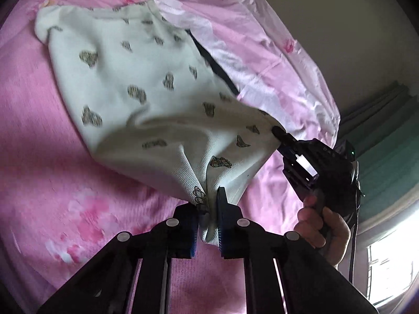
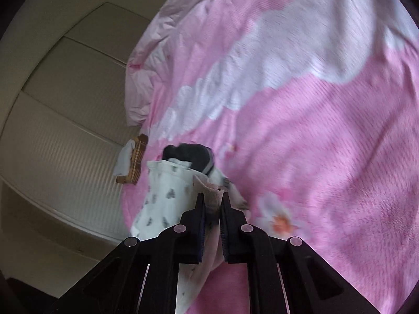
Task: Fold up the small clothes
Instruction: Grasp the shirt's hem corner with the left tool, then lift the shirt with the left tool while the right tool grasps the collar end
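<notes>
Soft, light white printed garment, probably knit, sagging between left gripper and right gripper, both pinched on hem corners over bed.

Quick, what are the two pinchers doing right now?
Left gripper: closed, pinching the white garment.
Right gripper: closed, pinching another edge of it.

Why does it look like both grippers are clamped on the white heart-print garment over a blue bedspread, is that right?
Not quite: the bedspread is pink with a floral print, not blue, as both wrist views show. The rest holds: the left gripper and right gripper are each shut on the garment.
</notes>
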`<action>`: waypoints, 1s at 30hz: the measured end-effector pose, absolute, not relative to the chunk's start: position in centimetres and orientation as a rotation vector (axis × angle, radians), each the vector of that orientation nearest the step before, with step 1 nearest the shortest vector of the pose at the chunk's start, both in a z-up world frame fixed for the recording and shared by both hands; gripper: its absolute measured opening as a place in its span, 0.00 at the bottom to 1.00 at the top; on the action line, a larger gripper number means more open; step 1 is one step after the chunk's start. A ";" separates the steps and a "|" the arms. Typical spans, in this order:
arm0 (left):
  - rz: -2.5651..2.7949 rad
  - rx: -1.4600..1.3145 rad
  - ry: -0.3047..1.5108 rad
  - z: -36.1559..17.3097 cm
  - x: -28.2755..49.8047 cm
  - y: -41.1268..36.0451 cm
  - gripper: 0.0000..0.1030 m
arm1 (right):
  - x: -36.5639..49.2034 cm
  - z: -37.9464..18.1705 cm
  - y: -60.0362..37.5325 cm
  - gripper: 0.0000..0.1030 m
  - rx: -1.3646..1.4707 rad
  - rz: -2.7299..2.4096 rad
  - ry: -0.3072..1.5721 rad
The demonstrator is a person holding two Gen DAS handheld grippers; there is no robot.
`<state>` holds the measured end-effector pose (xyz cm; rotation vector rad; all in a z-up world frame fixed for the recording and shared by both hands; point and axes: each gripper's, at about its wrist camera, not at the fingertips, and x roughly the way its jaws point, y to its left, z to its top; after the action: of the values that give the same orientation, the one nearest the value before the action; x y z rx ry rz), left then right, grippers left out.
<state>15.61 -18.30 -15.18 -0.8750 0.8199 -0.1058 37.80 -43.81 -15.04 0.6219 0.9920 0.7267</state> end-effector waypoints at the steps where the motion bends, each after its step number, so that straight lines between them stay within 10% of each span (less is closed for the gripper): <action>1: -0.107 -0.890 0.813 -14.8 15.6 -17.7 0.13 | 37.9 -14.4 -43.4 0.11 0.613 0.724 0.991; 30: 0.026 -1.308 0.699 -18.4 20.4 3.5 0.13 | 47.0 -11.9 -16.6 0.11 0.352 0.686 1.242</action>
<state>20.41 3.50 -18.40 -1.3078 0.6989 0.0262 47.00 -16.64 -11.86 0.3521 1.2420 0.6864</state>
